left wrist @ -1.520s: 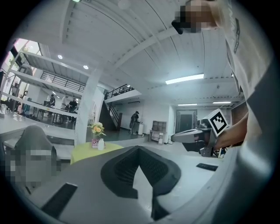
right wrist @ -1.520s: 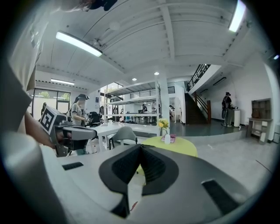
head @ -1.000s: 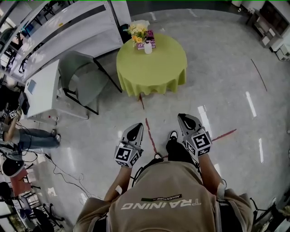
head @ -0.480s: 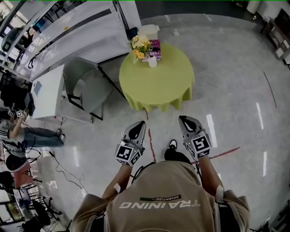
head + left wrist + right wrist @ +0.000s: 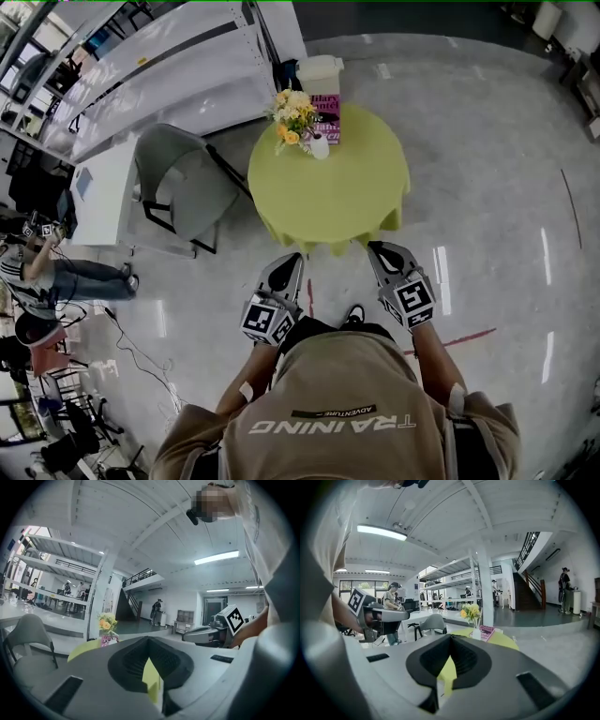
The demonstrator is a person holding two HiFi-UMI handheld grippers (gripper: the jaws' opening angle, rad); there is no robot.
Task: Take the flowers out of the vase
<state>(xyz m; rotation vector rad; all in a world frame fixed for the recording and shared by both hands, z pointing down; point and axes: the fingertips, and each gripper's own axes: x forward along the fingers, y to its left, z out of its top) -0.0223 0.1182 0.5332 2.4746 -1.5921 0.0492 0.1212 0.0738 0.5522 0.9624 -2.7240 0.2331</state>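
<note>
Two hand-held grippers are pointing toward a round table draped in a green cloth, as seen from the head view: the left gripper and the right gripper are hovering side by side just short of the table's near edge, both carrying nothing. Yellow and white flowers are standing in a small white vase at the table's far edge, beside a pink book, with a grey chair sitting to the left of the table. Looking along the left gripper, its jaws are pressing together with nothing between them, while the flowers are showing beyond them to the left. Looking along the right gripper, its jaws are likewise meeting on nothing, and the flowers are rising upright from the vase on the table ahead, well apart from the jaws.
</note>
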